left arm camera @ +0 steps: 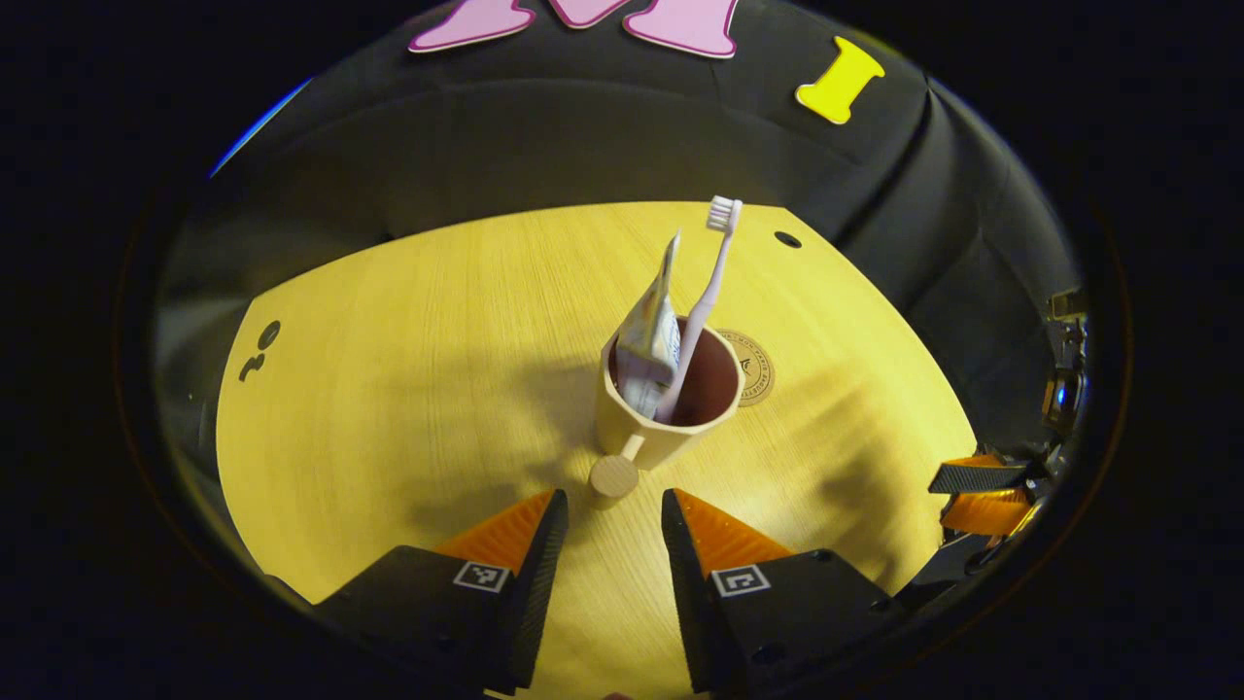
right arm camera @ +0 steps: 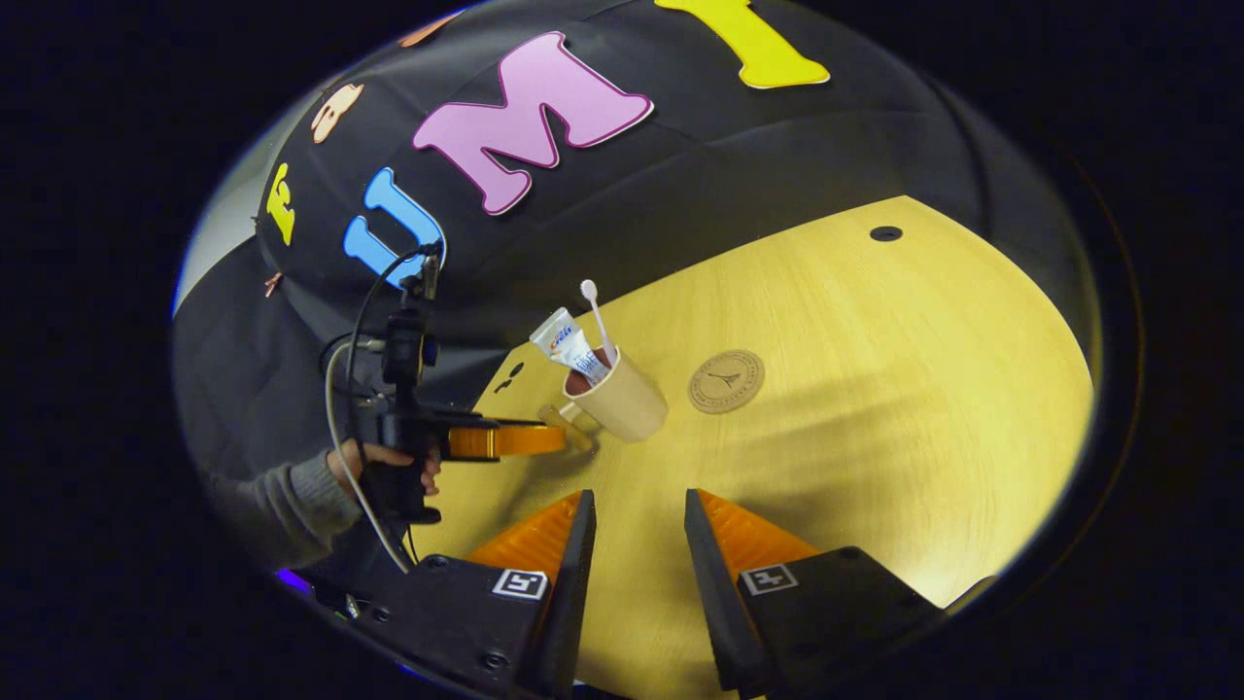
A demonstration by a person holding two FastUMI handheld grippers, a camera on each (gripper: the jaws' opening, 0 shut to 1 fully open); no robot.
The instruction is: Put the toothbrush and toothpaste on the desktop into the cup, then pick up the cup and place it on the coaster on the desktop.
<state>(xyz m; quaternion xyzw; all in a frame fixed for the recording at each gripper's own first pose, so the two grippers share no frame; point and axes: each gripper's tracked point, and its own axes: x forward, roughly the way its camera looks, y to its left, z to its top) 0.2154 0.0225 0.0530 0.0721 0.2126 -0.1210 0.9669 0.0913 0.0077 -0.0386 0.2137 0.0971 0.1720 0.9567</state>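
1. While its jaws stand apart, the left gripper (left arm camera: pixel 614 525) faces the cup (left arm camera: pixel 659 408) handle.
2. Toothbrush (left arm camera: pixel 708 292) and toothpaste (left arm camera: pixel 649 335) stand inside that cup.
3. Just behind the cup lies the coaster (right arm camera: pixel 726 381).
4. Well back from the cup, the right gripper (right arm camera: pixel 637 530) hangs apart, holding nothing.

The light is warm and comes from above. It makes the yellow table (left arm camera: pixel 408 369) bright in the middle and dim toward the edges. In the left gripper view, soft dark shadows lie on the table left of the cup (left arm camera: pixel 661 408) and at the right side. Both views are sharp in the centre. Near the edges the fisheye bends lines and the picture darkens.
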